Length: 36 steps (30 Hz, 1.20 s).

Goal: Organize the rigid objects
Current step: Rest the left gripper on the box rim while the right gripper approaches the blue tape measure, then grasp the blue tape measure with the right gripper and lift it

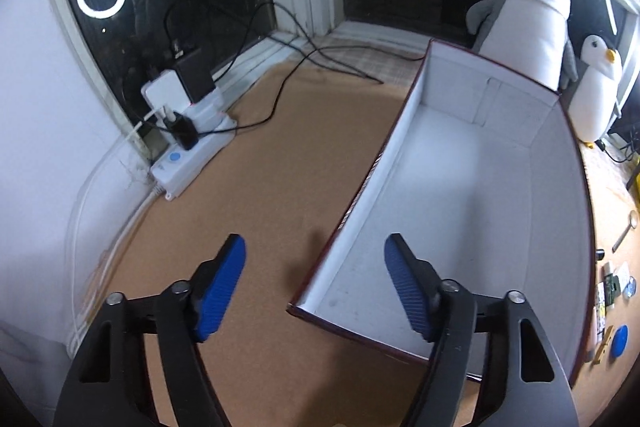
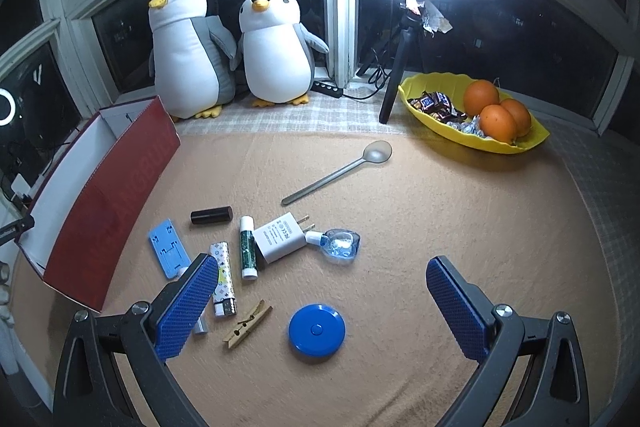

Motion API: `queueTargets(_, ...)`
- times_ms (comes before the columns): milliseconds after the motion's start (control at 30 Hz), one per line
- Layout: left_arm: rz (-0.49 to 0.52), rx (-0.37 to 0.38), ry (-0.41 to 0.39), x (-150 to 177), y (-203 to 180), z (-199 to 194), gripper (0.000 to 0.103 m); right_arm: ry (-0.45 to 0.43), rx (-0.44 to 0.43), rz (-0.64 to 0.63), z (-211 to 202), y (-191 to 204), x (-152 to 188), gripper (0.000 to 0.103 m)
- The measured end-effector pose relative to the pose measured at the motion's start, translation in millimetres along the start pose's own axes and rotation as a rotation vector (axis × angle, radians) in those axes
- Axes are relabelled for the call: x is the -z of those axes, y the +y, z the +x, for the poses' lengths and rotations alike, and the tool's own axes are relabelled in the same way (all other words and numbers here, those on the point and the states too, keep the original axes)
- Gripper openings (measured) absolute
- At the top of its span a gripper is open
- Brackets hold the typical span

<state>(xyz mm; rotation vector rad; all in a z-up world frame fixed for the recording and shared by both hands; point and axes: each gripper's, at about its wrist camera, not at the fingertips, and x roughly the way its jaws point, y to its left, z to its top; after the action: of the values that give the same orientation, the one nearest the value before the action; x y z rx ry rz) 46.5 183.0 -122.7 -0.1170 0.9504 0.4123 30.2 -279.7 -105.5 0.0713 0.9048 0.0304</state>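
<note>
A red box with a white inside [image 1: 472, 187] lies open on the cork mat; it also shows at the left in the right wrist view [image 2: 108, 187]. My left gripper [image 1: 316, 259] is open and empty, straddling the box's near left wall. My right gripper [image 2: 320, 287] is open and empty above a blue round tape measure [image 2: 317, 328]. Near it lie a clothespin [image 2: 247, 323], a lighter [image 2: 222, 279], a glue stick [image 2: 247, 247], a white charger [image 2: 280, 235], a small clear bottle [image 2: 338, 243], a black tube [image 2: 211, 215], a blue phone stand [image 2: 167, 247] and a spoon [image 2: 340, 171].
Two plush penguins [image 2: 188, 51] stand at the window behind the box. A yellow bowl [image 2: 436, 126] with oranges and sweets is at the back right, beside a ring light tripod [image 2: 394, 83]. A white power strip [image 1: 192, 151] with cables sits at the left wall.
</note>
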Motion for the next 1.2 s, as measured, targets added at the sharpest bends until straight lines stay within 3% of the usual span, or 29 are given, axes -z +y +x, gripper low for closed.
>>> queueTargets(367,0.021,-0.02,0.026,4.9,0.4,17.7,0.039,0.127,0.0,-0.012,31.0,-16.8,31.9,0.102)
queueTargets(567,0.038,-0.017,0.026,3.6,-2.6,21.4,0.03,0.194,0.002,-0.087,52.9,-2.2,49.7,0.09)
queueTargets(800,0.048,-0.013,0.03,3.2,-6.5,23.1,0.024,0.243,-0.004,-0.091,73.2,2.2,54.9,0.081)
queueTargets(933,0.048,-0.009,0.03,3.9,-6.6,23.1,0.024,0.281,-0.003,-0.09,86.4,2.1,56.3,0.067)
queueTargets(1100,0.049,-0.006,0.029,4.2,-6.7,23.5,0.024,0.291,0.005,-0.092,91.6,0.4,57.0,0.062)
queueTargets(1200,0.05,-0.005,0.028,4.4,-6.5,23.7,0.024,0.287,0.009,-0.095,90.6,-0.3,56.9,0.053)
